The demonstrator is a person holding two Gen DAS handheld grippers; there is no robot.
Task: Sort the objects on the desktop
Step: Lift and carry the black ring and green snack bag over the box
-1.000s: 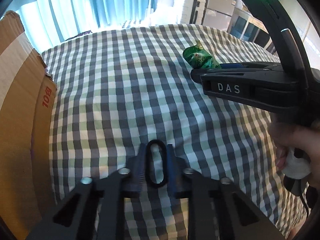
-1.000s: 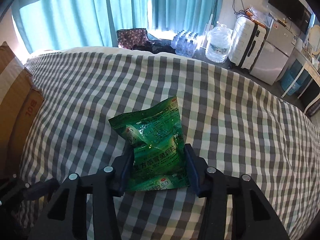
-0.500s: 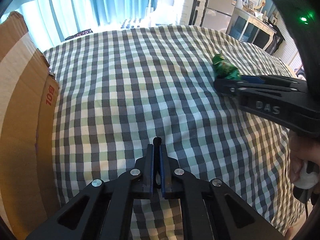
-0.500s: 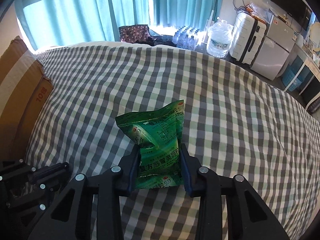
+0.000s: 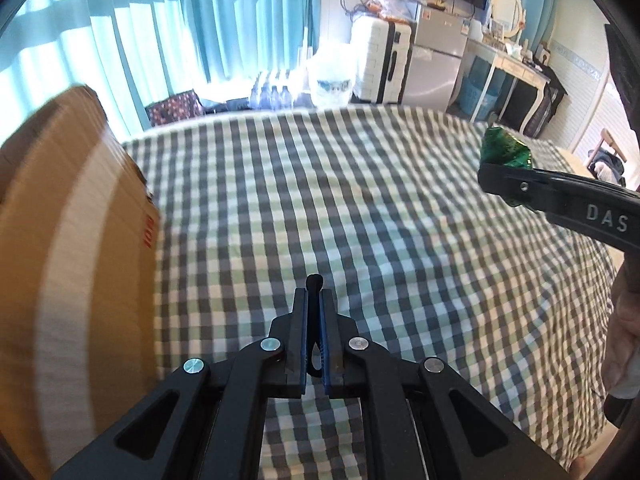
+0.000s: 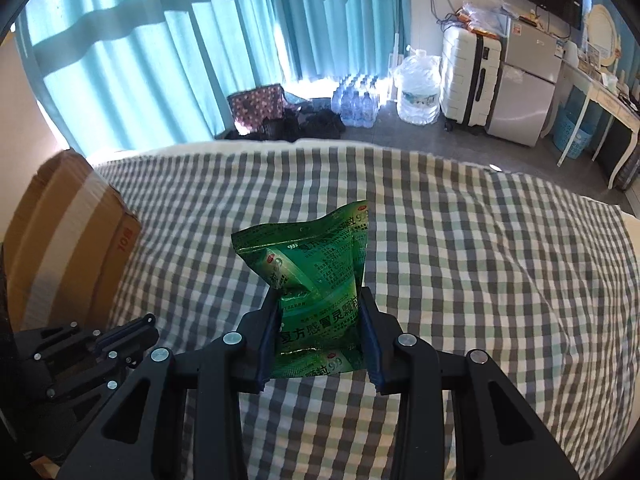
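My left gripper [image 5: 314,300] is shut on a black elastic loop [image 5: 314,282], squeezed flat between the pads, with its end poking out past the fingertips. It hangs above the checked cloth [image 5: 360,208]. My right gripper [image 6: 318,300] is shut on a green foil sachet [image 6: 312,264] with Chinese print, held upright above the cloth. The sachet [image 5: 506,152] and right gripper also show at the right of the left wrist view. The left gripper [image 6: 132,332] shows at the lower left of the right wrist view.
A brown cardboard box [image 5: 60,240] with tape stands at the left edge of the checked surface, also in the right wrist view [image 6: 64,232]. Beyond the far edge are teal curtains, water bottles [image 6: 356,100], a white suitcase [image 6: 468,76] and a fridge.
The left gripper closed on the black loop, flattening it, and lifted. The right gripper tightened on the green sachet and raised it off the cloth, moving right and up.
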